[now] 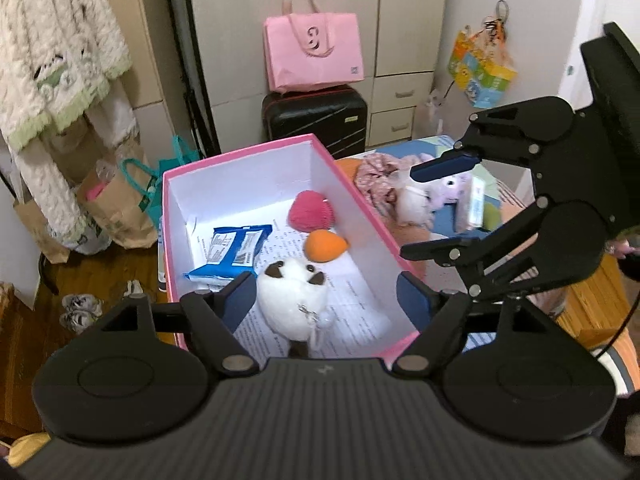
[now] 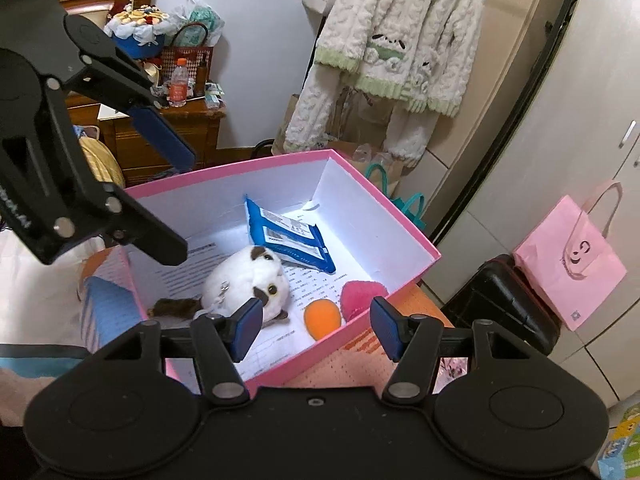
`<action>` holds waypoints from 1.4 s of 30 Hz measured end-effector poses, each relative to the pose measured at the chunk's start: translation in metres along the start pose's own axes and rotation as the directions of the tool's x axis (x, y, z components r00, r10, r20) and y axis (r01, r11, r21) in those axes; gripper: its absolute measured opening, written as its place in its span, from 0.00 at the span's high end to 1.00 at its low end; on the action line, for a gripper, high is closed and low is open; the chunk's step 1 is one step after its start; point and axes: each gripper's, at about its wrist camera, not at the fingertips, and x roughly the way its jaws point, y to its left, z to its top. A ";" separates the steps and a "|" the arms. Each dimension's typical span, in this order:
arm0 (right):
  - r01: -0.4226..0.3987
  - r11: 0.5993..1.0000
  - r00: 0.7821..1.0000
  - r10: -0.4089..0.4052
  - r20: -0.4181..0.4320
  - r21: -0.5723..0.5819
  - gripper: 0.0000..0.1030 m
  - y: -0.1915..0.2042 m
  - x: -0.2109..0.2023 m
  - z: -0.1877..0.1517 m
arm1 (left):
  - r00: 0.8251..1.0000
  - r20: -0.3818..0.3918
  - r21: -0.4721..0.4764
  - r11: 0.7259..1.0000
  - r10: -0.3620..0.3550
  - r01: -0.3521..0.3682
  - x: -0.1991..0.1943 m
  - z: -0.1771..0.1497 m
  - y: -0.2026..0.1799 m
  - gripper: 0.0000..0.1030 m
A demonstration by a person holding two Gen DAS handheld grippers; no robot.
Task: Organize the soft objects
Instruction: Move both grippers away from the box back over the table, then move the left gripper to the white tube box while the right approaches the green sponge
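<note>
- The left gripper (image 1: 326, 294) hangs above the near end of the pink box (image 1: 240, 151); its jaws stand apart with nothing between the pads, and the white plush toy (image 1: 294, 300) lies below them on the box floor.
- The right gripper (image 2: 316, 328) hangs over the box's near corner, jaws also apart and empty; the pink box wall (image 2: 400, 216) passes beneath them.
- In the left wrist view the right gripper (image 1: 436, 208) shows at the right edge, above the bed.
- In the right wrist view the left gripper (image 2: 176, 204) shows at the upper left, over the box's far side.
- Inside the box, on printed paper, lie four things: the white plush toy (image 2: 244, 280) with brown patches and a small metal clasp, a blue packet (image 1: 232, 250) beside it, an orange soft piece (image 1: 324, 245), and a pink knitted heart (image 1: 311, 211) just behind the orange one.
- The orange piece (image 2: 322, 317) and the pink heart (image 2: 362, 294) sit close together near one long wall; the blue packet (image 2: 288, 236) lies toward the opposite side.
- Outside the box, on the patterned bed cover (image 1: 496, 200), lie a floral fabric piece (image 1: 376, 182) and a pale plush toy (image 1: 420, 204), blurred.
</note>
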 end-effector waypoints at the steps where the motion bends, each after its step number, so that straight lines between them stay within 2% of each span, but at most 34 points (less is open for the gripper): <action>1: 0.002 1.000 1.000 -0.002 0.001 0.000 0.36 0.002 -0.006 -0.001 | 1.000 0.010 0.011 1.000 0.002 -0.002 -0.006 -0.002 -0.005 0.22; 6: 0.016 1.000 1.000 -0.016 0.023 0.002 0.35 0.006 -0.038 -0.012 | 0.999 0.053 0.069 0.998 0.008 -0.012 -0.031 -0.008 -0.028 0.15; 14: 0.021 1.000 0.997 -0.022 0.071 0.019 0.35 0.006 -0.088 -0.037 | 0.997 0.075 0.102 0.995 0.001 -0.009 -0.047 -0.018 -0.060 0.13; 20: 0.059 0.997 0.991 -0.065 0.113 0.058 0.34 0.002 -0.126 -0.081 | 0.993 0.093 0.135 0.989 -0.078 0.065 -0.044 -0.025 -0.089 0.12; 25: 0.096 0.982 0.990 -0.112 0.091 0.162 0.33 -0.007 -0.145 -0.124 | 0.987 0.062 0.178 0.975 -0.149 0.136 -0.028 -0.025 -0.112 0.12; 32: 0.135 0.962 0.988 -0.149 0.044 0.237 0.33 -0.013 -0.153 -0.168 | 0.976 0.022 0.194 0.959 -0.216 0.208 0.002 -0.016 -0.138 0.13; 39: 0.110 0.947 0.992 -0.122 0.019 0.303 0.33 -0.028 -0.131 -0.200 | 0.967 0.036 0.192 0.951 -0.253 0.242 0.036 -0.012 -0.159 0.13; 42: 0.094 0.941 0.994 -0.109 0.029 0.325 0.33 -0.036 -0.122 -0.215 | 0.971 0.029 0.193 0.954 -0.238 0.228 0.052 -0.010 -0.167 0.13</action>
